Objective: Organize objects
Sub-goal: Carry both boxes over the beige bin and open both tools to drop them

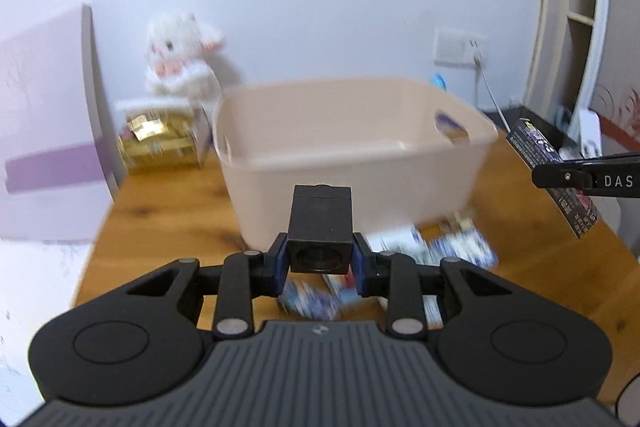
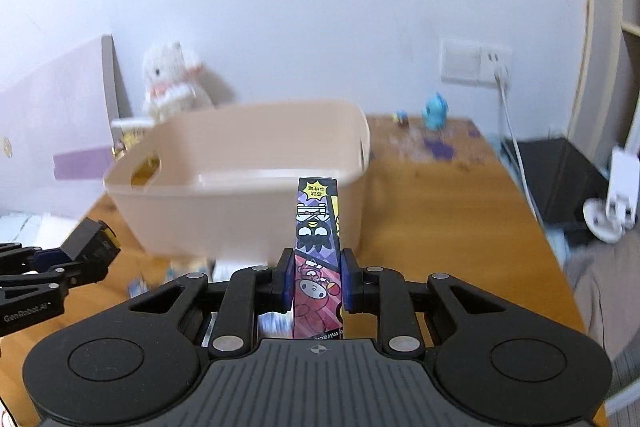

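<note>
A beige plastic bin (image 1: 352, 147) stands on the wooden table (image 1: 160, 223); it also shows in the right wrist view (image 2: 240, 187). My left gripper (image 1: 320, 261) is shut on a small black box (image 1: 320, 227), held in front of the bin's near wall. My right gripper (image 2: 318, 279) is shut on a flat cartoon-printed box (image 2: 318, 227), held upright before the bin. The right gripper with its box (image 1: 552, 167) shows at the right of the left wrist view. The left gripper and black box (image 2: 90, 247) show at the left of the right wrist view.
Several blue-and-white packets (image 1: 440, 247) lie on the table under the grippers. A gold box (image 1: 160, 143) and a white plush rabbit (image 1: 180, 55) stand behind the bin's left. A blue figurine (image 2: 435, 113) stands at the back right. A pink board (image 1: 48, 123) leans at left.
</note>
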{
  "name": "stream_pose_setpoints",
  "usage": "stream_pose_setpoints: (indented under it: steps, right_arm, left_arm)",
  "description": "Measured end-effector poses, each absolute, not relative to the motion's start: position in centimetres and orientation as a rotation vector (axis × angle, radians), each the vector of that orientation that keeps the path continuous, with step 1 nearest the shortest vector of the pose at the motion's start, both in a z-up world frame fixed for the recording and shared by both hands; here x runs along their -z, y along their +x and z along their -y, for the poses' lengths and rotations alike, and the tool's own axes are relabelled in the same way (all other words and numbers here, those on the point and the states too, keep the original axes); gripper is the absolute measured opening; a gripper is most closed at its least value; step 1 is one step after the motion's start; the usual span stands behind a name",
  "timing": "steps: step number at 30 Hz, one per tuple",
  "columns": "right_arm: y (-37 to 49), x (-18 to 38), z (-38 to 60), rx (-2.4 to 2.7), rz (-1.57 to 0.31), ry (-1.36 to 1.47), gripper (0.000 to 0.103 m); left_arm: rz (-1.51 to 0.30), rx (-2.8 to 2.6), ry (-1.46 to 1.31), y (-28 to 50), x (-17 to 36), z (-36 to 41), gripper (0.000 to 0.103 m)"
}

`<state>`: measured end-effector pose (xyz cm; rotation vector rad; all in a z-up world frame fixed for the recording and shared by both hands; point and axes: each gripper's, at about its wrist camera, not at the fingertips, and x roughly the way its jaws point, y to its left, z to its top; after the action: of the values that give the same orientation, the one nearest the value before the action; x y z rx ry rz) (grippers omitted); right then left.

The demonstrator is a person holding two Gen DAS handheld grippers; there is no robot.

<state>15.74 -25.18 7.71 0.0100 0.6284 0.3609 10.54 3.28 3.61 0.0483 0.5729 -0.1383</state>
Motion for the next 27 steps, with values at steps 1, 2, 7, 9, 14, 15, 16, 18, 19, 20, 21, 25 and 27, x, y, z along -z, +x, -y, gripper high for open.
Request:
stream_pose_setpoints:
  steps: [1,2,7,9,14,15,16,18,19,20,21,25,27]
  right_arm:
    - [16.3,-8.3,25.1,-0.368,-0.621,0.016,0.02]
    - [16.9,-8.9,24.9,-0.37,-0.611,0.02,0.02]
    - [20.3,-12.0,23.8,-0.375,-0.558,0.027,0.02]
    - [21.6,-13.0,23.0,-0.372,-0.552,0.017,0.02]
    - [25.9,-12.3,20.5,-0.381,-0.617,-0.038,0.02]
    - [26.5,-11.8,20.0,-0.38,-0.632,-0.051,0.02]
    - [27.2,-11.2,19.4,-0.376,-0.649,-0.071,0.02]
    - [28.1,-10.1,18.5,-0.373,-0.68,-0.103,0.02]
    - [28.6,-9.5,18.1,-0.373,-0.699,-0.116,0.02]
    - [28.9,-8.9,17.6,-0.373,-0.72,-0.127,0.02]
    - [29.3,-8.2,17.2,-0.372,-0.741,-0.138,0.02]
    - [30.4,-6.1,16.0,-0.361,-0.807,-0.175,0.02]
    - [30.8,-5.2,15.9,-0.357,-0.832,-0.183,0.02]
  left_arm:
    - [-0.564,0.126,0.049,11.0,-4.2,-3.3,0.034]
    - [-0.553,0.115,0.05,11.7,-4.9,-3.4,0.034]
    - [-0.52,0.076,0.043,14.9,-6.9,-3.3,0.034]
    - [-0.52,0.062,0.046,16.8,-7.3,-3.0,0.034]
    - [-0.574,0.01,0.062,21.1,-6.0,-2.2,0.034]
    - [-0.593,-0.003,0.065,21.9,-5.5,-2.0,0.034]
    - [-0.613,-0.014,0.067,22.7,-5.0,-1.8,0.034]
    - [-0.653,-0.022,0.059,23.9,-4.2,-1.6,0.034]
    - [-0.676,-0.019,0.054,24.5,-3.8,-1.5,0.034]
    - [-0.701,-0.02,0.052,25.1,-3.4,-1.4,0.034]
    - [-0.724,-0.028,0.055,25.6,-2.9,-1.3,0.034]
    - [-0.793,-0.05,0.082,27.2,-1.4,-1.0,0.034]
    - [-0.82,-0.051,0.088,28.0,-0.9,-1.1,0.034]
